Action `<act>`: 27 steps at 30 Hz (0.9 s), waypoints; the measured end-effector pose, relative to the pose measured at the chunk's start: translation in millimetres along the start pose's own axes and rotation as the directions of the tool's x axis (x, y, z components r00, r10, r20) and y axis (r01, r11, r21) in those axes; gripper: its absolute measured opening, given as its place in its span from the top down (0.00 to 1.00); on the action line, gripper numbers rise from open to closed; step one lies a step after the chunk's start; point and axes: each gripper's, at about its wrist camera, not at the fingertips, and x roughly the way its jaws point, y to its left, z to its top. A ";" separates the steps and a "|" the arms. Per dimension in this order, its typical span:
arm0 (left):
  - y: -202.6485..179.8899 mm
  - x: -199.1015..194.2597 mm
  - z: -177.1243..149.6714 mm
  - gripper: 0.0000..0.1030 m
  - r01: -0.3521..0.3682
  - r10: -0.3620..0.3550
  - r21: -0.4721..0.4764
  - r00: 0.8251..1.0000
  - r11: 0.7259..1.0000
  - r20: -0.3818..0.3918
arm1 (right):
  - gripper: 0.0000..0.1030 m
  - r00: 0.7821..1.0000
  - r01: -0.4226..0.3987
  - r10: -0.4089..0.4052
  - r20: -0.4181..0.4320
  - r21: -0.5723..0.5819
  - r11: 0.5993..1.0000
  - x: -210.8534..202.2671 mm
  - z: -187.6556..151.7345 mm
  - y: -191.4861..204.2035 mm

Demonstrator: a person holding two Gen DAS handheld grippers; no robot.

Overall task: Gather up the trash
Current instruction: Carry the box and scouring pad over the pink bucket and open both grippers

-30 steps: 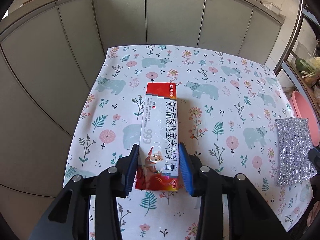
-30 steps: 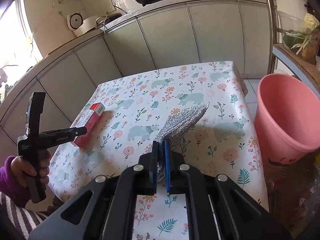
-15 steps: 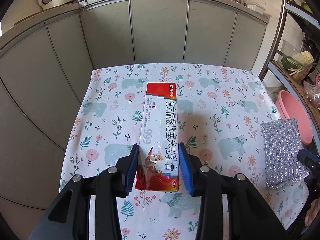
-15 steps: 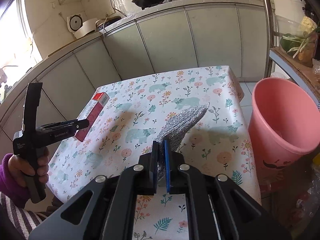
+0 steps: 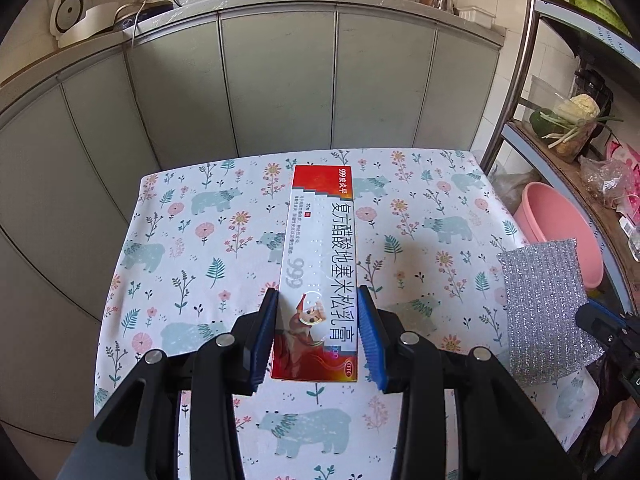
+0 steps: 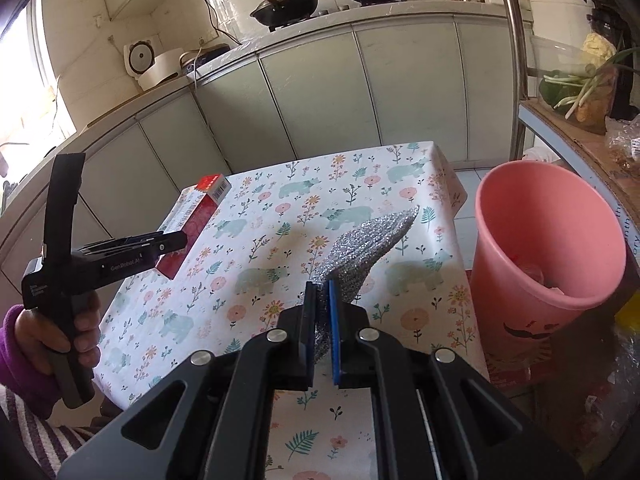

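My left gripper is shut on a long red and white ointment box and holds it in the air above the table; the box also shows in the right wrist view, held by the left gripper. My right gripper is shut on a silver scouring pad, lifted over the table's right side; the pad shows at the right in the left wrist view. A pink bucket stands on the floor right of the table.
The table has a floral bear-print cloth. Grey-green kitchen cabinets stand behind it, with pans on the counter. A metal shelf with vegetables stands at the right, by the bucket.
Both grippers have risen with their loads; the table looks smaller and farther below. The box and pad stay gripped.
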 end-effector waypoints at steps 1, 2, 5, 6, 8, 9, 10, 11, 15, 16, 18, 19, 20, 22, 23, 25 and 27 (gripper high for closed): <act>-2.4 -0.3 1.0 0.63 0.009 -0.009 0.004 1.000 1.000 0.002 | 0.94 1.000 0.004 -0.004 0.003 0.005 1.000 -1.7 -0.2 -2.2; -4.7 -0.6 2.0 0.63 0.018 -0.018 0.007 1.000 1.000 0.004 | 0.94 1.000 0.007 -0.007 0.005 0.009 1.000 -3.1 -0.2 -4.0; -13.9 -2.5 6.2 0.63 0.056 -0.056 0.018 0.998 0.998 0.013 | 0.94 1.000 0.016 -0.016 0.013 0.028 0.999 -7.3 0.5 -11.7; -17.8 -2.9 7.9 0.63 0.069 -0.070 0.023 0.997 0.997 0.015 | 0.94 1.000 0.020 -0.020 0.017 0.034 0.999 -8.9 0.4 -14.5; -26.3 -3.1 11.0 0.63 0.100 -0.100 0.035 0.995 0.994 0.021 | 0.94 0.999 0.032 -0.033 0.028 0.046 0.998 -12.8 2.2 -21.1; -31.5 -3.0 12.6 0.63 0.118 -0.119 0.043 0.993 0.992 0.023 | 0.94 0.999 0.038 -0.040 0.035 0.056 0.998 -15.2 3.0 -25.1; -37.2 -2.8 14.3 0.63 0.139 -0.141 0.051 0.990 0.989 0.023 | 0.94 0.998 0.043 -0.046 0.043 0.066 0.997 -17.8 4.0 -29.7; -42.2 -2.4 15.8 0.63 0.159 -0.160 0.056 0.987 0.986 0.021 | 0.94 0.997 0.050 -0.054 0.050 0.073 0.996 -20.2 5.0 -33.0; -67.3 -1.3 26.9 0.63 0.247 -0.248 0.071 0.969 0.966 0.017 | 0.94 0.992 0.087 -0.096 0.081 0.101 0.991 -30.5 11.9 -50.5; -75.3 -1.5 29.8 0.63 0.259 -0.262 0.085 0.965 0.962 0.020 | 0.94 0.990 0.098 -0.108 0.089 0.107 0.989 -33.2 14.0 -55.6; -90.7 -2.0 35.6 0.63 0.291 -0.295 0.109 0.955 0.951 0.026 | 0.94 0.985 0.123 -0.136 0.105 0.122 0.985 -38.4 17.8 -65.4; -98.7 -2.0 38.6 0.63 0.307 -0.312 0.121 0.950 0.944 0.025 | 0.94 0.982 0.137 -0.152 0.115 0.130 0.982 -41.3 20.0 -71.5; -106.3 -1.5 41.5 0.63 0.321 -0.327 0.131 0.945 0.938 0.022 | 0.94 0.979 0.147 -0.164 0.122 0.136 0.980 -43.2 21.9 -75.5; -123.7 -0.5 47.9 0.63 0.357 -0.363 0.148 0.932 0.922 0.015 | 0.94 0.971 0.171 -0.193 0.139 0.150 0.974 -48.6 26.8 -86.7; -131.3 0.2 50.5 0.63 0.372 -0.378 0.156 0.926 0.915 0.011 | 0.94 0.968 0.183 -0.206 0.145 0.155 0.971 -51.1 28.6 -91.5; -150.1 0.5 55.9 0.63 0.402 -0.411 0.179 0.912 0.898 0.011 | 0.94 0.960 0.212 -0.236 0.149 0.164 0.963 -53.8 32.4 -102.2; -166.0 0.4 60.7 0.63 0.429 -0.441 0.202 0.898 0.880 0.013 | 0.94 0.953 0.240 -0.266 0.146 0.175 0.955 -55.1 36.2 -114.3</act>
